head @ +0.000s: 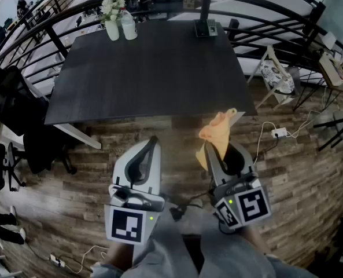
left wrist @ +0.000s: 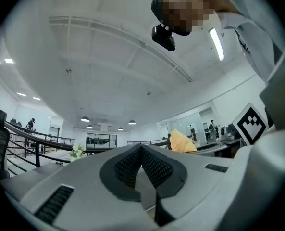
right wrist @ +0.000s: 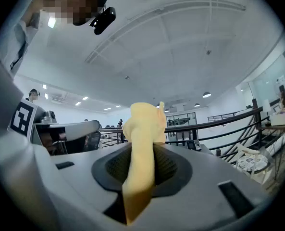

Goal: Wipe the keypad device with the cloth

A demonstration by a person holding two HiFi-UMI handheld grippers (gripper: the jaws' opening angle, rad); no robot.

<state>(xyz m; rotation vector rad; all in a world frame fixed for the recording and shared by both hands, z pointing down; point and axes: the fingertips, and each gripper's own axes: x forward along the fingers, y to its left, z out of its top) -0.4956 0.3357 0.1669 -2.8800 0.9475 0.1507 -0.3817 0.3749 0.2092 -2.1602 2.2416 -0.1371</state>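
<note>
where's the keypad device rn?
In the head view, the small dark keypad device sits at the far edge of the dark rectangular table, right of centre, well right of the white flower vase.

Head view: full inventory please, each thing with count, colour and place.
table: 1, dark grey, centre
keypad device: 1, dark, table's far right edge
vase of flowers: 1, white, table's far left corner
bottle: 1, clear, beside the vase
cloth: 1, yellow-orange, held up near table's front right corner
railing: 1, black, curving behind table
office chair: 1, black, left of table
power strip: 1, white, floor at right
left gripper: 1, grey, shut, empty
right gripper: 1, grey, shut on cloth
</note>
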